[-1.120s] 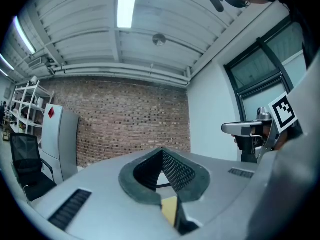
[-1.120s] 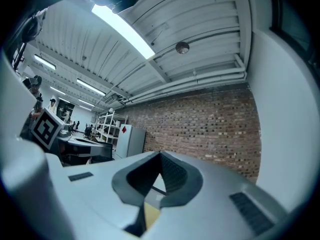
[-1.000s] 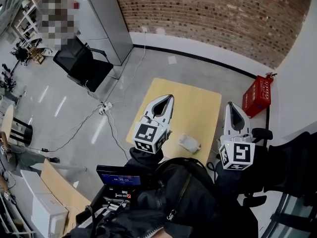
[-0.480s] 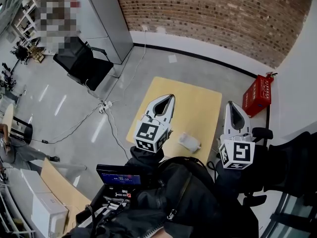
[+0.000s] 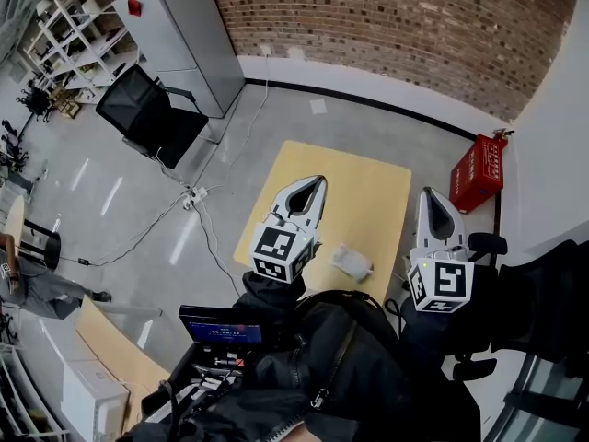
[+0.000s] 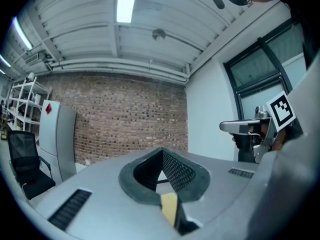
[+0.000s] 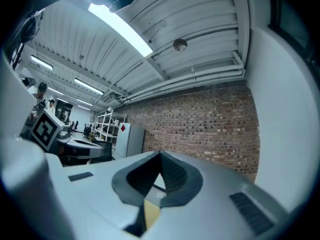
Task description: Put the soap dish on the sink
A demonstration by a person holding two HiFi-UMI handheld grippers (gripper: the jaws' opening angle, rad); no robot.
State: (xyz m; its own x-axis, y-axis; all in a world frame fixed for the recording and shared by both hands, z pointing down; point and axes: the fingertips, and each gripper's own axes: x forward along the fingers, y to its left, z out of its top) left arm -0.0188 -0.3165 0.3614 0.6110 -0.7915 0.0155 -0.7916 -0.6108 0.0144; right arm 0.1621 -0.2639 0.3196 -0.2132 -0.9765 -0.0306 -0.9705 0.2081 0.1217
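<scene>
Now | left gripper [image 5: 317,182] — jaws together, nothing between them, over the yellow table [image 5: 368,191] | right gripper [image 5: 431,196] — jaws together, empty, just off the table's right edge | soap dish [image 5: 351,261] lies on the table near its near edge, between the two grippers, touched by neither

Brick wall [image 5: 414,26] at back. Grey cabinet [image 5: 179,35] left, black chair [image 5: 147,118] beside it. Yellow table [image 5: 359,187] centre. Red crate [image 5: 479,175] right. Cable [image 5: 138,244] on floor.
</scene>
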